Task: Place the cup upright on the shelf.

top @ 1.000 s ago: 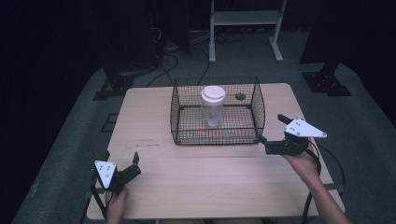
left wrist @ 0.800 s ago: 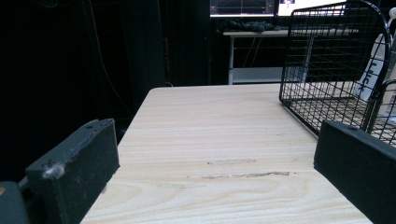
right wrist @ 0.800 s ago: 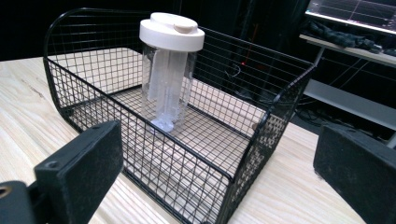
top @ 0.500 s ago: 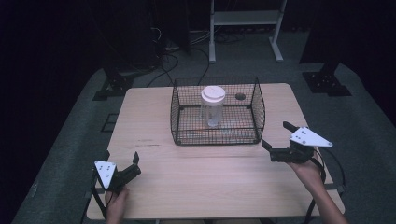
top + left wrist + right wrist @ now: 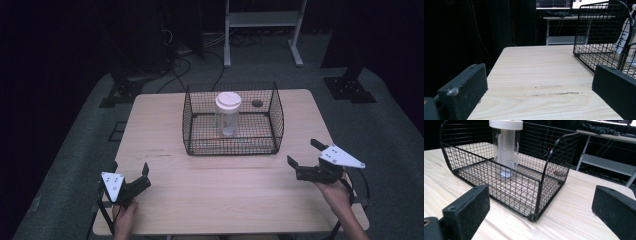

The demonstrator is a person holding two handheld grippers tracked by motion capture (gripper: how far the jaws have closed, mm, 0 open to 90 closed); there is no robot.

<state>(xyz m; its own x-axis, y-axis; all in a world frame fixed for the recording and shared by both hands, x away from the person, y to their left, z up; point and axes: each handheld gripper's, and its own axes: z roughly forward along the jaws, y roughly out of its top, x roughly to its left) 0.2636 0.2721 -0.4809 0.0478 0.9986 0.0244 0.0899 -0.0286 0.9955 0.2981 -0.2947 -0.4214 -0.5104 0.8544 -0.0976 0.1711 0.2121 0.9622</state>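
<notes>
A black wire basket (image 5: 233,145) stands on the wooden table (image 5: 220,185), toward the far middle. Inside it a clear cup with a white lid (image 5: 228,113) stands upright; the same lidded cup (image 5: 506,147) rises behind the mesh of the basket (image 5: 524,192) in the right gripper view. My left gripper (image 5: 131,177) rests open near the table's front left corner, empty, with the basket (image 5: 599,40) ahead to its right. My right gripper (image 5: 306,152) is held open at the right side, empty, a little clear of the basket's near right corner.
A small dark disc (image 5: 257,103) lies on the table behind the basket. A white metal stand (image 5: 262,20) and cables (image 5: 180,65) sit on the floor beyond the table. Bare tabletop stretches between the two grippers along the front edge.
My right gripper has drawn back from the basket's right side toward the near right of the table. The left gripper, basket and cup have stayed put.
</notes>
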